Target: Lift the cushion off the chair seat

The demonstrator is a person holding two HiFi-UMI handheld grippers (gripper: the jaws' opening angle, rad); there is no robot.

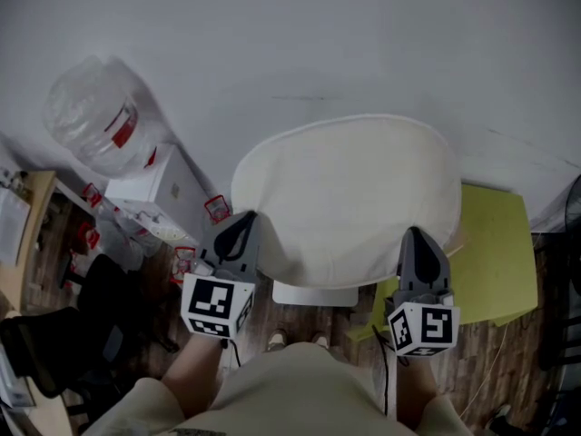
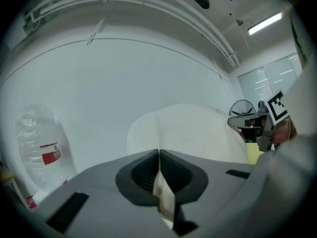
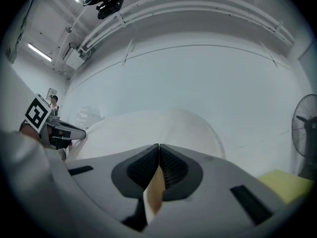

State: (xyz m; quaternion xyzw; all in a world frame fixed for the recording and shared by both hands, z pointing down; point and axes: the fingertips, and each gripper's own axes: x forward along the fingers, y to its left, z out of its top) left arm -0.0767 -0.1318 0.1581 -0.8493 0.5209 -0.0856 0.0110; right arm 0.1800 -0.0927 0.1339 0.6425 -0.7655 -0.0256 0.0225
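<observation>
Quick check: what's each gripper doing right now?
Left gripper: shut on the cushion edge.
Right gripper: shut on the cushion edge too.

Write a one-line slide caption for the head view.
Left gripper and right gripper, both shut, pinch the near edge of the white cushion.

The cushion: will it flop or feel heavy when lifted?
The cushion is probably soft: its edge squashes thin in the jaws of the left gripper and right gripper. It spreads without drooping, so likely keeps shape. Two edge pinches carry it: probably light.
</observation>
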